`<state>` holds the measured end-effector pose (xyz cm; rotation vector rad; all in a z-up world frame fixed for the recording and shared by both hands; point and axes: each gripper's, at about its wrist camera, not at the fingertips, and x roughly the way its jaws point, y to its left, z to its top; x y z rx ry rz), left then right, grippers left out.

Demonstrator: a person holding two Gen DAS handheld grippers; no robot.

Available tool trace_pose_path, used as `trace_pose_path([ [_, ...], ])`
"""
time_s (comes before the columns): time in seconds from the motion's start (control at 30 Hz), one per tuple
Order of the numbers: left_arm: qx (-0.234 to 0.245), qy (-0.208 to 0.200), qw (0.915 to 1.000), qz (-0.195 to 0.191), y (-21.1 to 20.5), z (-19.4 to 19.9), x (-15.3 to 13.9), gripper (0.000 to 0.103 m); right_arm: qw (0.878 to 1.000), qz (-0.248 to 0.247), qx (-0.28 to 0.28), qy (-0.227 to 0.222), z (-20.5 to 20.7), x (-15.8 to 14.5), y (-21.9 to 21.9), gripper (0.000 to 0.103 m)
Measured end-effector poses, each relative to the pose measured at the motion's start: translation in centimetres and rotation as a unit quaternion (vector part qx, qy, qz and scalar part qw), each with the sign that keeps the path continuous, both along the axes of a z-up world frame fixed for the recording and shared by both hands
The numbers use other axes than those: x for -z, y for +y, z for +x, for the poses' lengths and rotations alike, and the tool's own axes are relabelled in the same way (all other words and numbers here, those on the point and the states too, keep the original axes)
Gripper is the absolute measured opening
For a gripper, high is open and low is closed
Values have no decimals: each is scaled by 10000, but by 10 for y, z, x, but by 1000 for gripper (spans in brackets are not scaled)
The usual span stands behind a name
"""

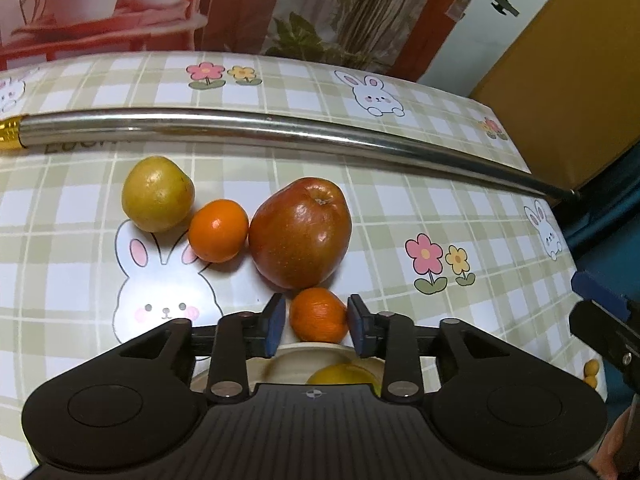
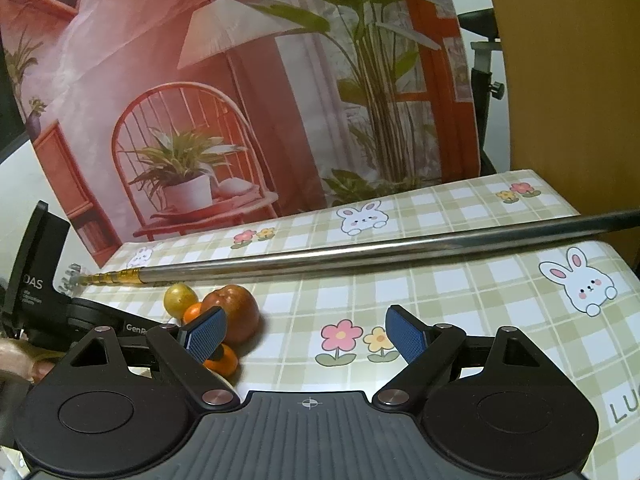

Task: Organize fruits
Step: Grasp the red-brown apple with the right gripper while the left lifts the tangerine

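At the bottom centre of the left wrist view, the left gripper (image 1: 317, 320) stands narrow around a small orange tangerine (image 1: 318, 315) with dimpled skin. Its right pad (image 1: 357, 328) meets the fruit's side, while a thin gap seems to separate the left pad (image 1: 274, 326) from it, so a firm clamp cannot be confirmed. Just below the tangerine lies the rim of a pale bowl (image 1: 312, 350) with a yellow fruit (image 1: 344, 374) inside. Above it sits a large red apple (image 1: 301, 233), flanked on the left by a second tangerine (image 1: 218, 230) and a yellow-green fruit (image 1: 157, 194). Across the upper part of the frame runs a metal rod (image 1: 280, 128) with a gold tip. Everything rests on a checked tablecloth (image 1: 400, 208) printed with rabbits and flowers, before a backdrop (image 2: 240, 100) picturing a chair and plants. In the right wrist view, the right gripper (image 2: 306, 338) stands wide with nothing between its jaws, over the flower print.
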<state>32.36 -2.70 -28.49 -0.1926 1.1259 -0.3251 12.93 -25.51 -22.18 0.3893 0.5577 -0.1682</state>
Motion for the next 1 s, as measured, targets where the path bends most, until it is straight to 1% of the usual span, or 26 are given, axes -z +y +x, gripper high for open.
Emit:
trace_pose_path([
  [0.13,-36,103,9999,-102,-3,5,5,40,10000,44,27,10,-1,2,-4,84],
  [0.27,17,213,9998,-23,-11,5,14,38,10000,83,47,29,-2,6,-8,84],
  [0.3,29,149,9999,13,-12,4,15,37,9999,93,56,33,-3,7,-9,84],
  [0.4,104,-12,9999,-137,-11,-1,11,36,9999,113,84,39,-4,8,-11,84],
  [0.47,147,-169,9997,-76,-12,-5,3,36,9999,123,100,36,-5,9,-12,84],
  [0.67,285,-586,9978,-139,-11,-17,-26,36,9998,133,120,88,-3,13,-13,84],
  [0.8,253,-741,9967,-218,1,-28,-39,36,9999,105,92,96,-2,12,-12,84],
  [1.0,65,-955,9952,-182,34,-50,-52,36,9999,23,24,152,4,12,-9,84],
])
